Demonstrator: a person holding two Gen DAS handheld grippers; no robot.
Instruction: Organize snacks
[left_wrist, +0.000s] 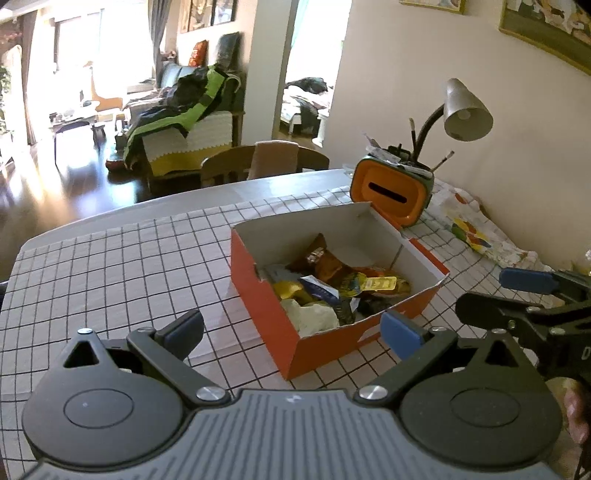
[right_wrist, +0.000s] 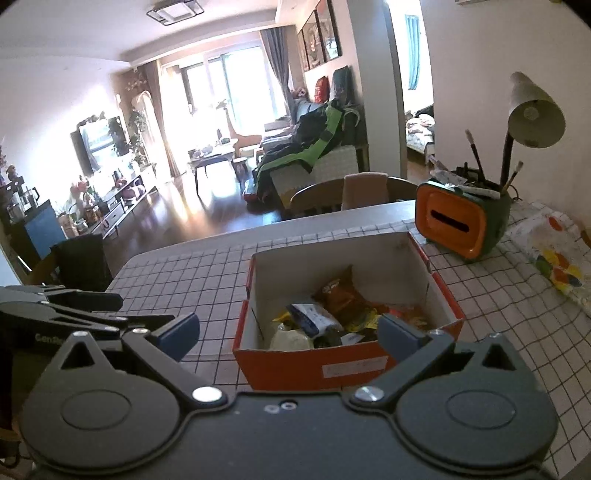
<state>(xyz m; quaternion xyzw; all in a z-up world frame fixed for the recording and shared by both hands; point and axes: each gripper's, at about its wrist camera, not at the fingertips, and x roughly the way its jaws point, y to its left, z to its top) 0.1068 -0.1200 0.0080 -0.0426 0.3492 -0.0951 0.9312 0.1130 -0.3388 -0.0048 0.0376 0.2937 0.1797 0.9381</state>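
While both claws hang above the table (left_wrist: 110, 258), neither one holds anything. The left gripper (left_wrist: 293, 334) has its jaws spread wide, with only the checked cloth (left_wrist: 129, 266) and a corner of the box showing between them. The right gripper (right_wrist: 288, 332) is wide too, and it sits just in front of the near wall of the orange box (right_wrist: 314, 365) without touching it. All the snacks (right_wrist: 332, 314) lie in a pile inside that open box, bright wrappers mixed together. Behind the box stands an orange and green holder (left_wrist: 395, 192) with brushes poking out, just beside a grey lamp (left_wrist: 465, 110). A flowery cloth (left_wrist: 476, 225) lies by the wall. A wooden chair (right_wrist: 351, 195) sits at the far side of the table.
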